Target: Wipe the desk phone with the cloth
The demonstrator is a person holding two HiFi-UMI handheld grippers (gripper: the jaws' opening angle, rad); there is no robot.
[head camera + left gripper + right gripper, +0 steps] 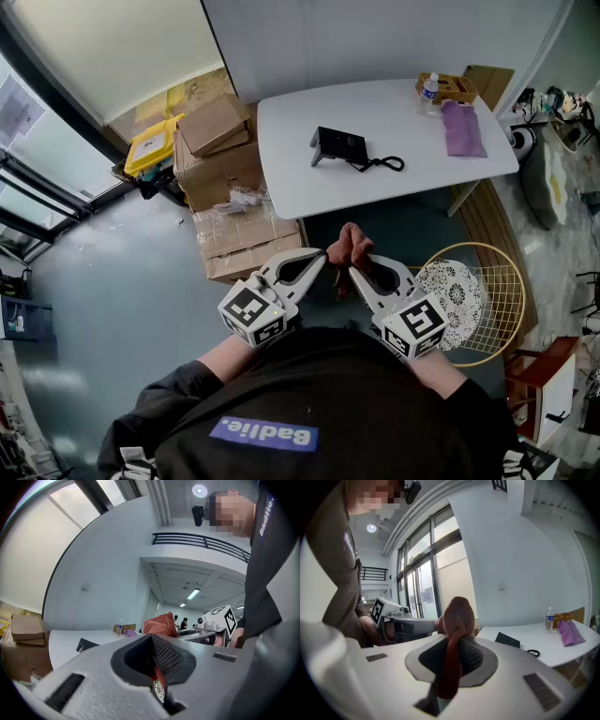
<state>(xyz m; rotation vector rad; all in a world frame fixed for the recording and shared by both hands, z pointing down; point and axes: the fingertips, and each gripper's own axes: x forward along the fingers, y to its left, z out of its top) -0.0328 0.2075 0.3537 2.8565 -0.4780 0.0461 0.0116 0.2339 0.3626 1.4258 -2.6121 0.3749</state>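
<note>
Rust-red cloth (349, 246), one, bunched between two grippers close before person's body, off surface. Left gripper (322, 254): fingers closed on cloth. Right gripper (353, 271): fingers closed on same cloth, tips nearly meeting. One desk phone (339, 146) mid white surface (281, 178), well apart from cloth, bare room all round. One bottle (429, 92) and one purple cloth (462, 128) near far right corner.

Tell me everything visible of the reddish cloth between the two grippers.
The cloth is rust-red and looks like soft terry. It is bunched into a small wad, pinched at once by the left gripper and the right gripper, both shut on it. It is held in the air, short of the white table, touching nothing else.
</note>
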